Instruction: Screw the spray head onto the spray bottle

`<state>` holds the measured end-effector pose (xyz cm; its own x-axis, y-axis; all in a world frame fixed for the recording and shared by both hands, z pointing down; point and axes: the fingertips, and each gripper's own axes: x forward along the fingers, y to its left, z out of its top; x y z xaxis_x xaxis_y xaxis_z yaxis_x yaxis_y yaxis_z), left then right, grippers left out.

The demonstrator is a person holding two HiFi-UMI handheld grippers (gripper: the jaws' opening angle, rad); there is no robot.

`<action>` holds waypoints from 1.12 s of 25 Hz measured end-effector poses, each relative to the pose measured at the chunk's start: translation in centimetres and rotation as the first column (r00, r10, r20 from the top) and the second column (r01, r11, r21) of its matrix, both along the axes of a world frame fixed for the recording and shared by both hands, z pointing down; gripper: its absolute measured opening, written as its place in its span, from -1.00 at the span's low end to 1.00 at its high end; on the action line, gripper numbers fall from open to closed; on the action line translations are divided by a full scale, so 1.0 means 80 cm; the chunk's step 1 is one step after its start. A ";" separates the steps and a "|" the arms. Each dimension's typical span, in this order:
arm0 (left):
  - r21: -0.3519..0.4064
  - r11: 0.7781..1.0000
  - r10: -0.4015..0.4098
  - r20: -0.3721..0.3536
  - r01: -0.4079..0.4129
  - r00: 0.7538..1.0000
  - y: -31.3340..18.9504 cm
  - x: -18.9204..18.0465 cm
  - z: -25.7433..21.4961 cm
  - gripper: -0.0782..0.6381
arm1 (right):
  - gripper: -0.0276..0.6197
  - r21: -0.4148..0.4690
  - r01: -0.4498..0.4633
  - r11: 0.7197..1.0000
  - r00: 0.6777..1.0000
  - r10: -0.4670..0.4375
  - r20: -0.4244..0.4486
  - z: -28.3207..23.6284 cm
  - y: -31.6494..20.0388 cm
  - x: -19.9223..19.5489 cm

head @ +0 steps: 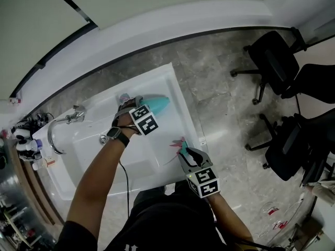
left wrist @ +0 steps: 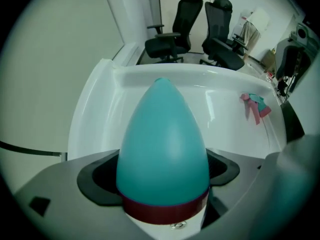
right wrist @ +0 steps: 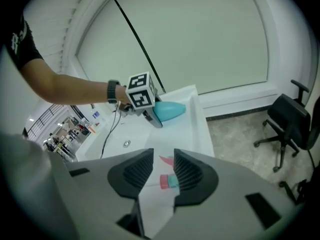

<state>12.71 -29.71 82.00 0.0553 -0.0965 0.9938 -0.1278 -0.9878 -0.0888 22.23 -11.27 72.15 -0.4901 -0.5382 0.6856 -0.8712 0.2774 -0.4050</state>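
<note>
A teal egg-shaped spray bottle (head: 158,103) with a dark red band lies on its side on the white sink top (head: 172,82), tip pointing right. My left gripper (head: 135,106) is at its banded end. In the left gripper view the bottle (left wrist: 162,144) fills the space between the jaws of that gripper (left wrist: 162,184), which stand wide and open. The pink and teal spray head (head: 178,144) lies on the sink's right part, just beyond my right gripper (head: 184,149). In the right gripper view the spray head (right wrist: 169,182) sits between that gripper's (right wrist: 162,171) open jaws, beside the right pad.
A faucet (head: 63,127) curves over the basin (head: 99,156) at the left, with small bottles (head: 23,140) on the ledge beyond it. Black office chairs (head: 272,56) stand on the marble floor to the right. A cable (head: 125,182) hangs along the left arm.
</note>
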 end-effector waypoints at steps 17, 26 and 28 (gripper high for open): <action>-0.004 1.000 -0.024 -0.075 0.024 0.997 0.004 -0.002 -0.001 0.48 | -0.21 -0.300 0.070 0.951 0.907 -0.186 -0.378 0.106 -0.008 -0.003; 0.031 0.999 -0.029 -0.148 0.034 0.989 0.003 -0.002 -0.007 0.47 | -0.31 -0.342 0.123 0.932 0.902 -0.248 -0.353 0.109 -0.004 -0.002; 0.036 0.998 -0.049 -0.185 0.057 0.981 0.006 -0.008 -0.010 0.47 | -0.38 -0.314 0.131 0.940 0.904 -0.243 -0.351 0.098 -0.001 0.002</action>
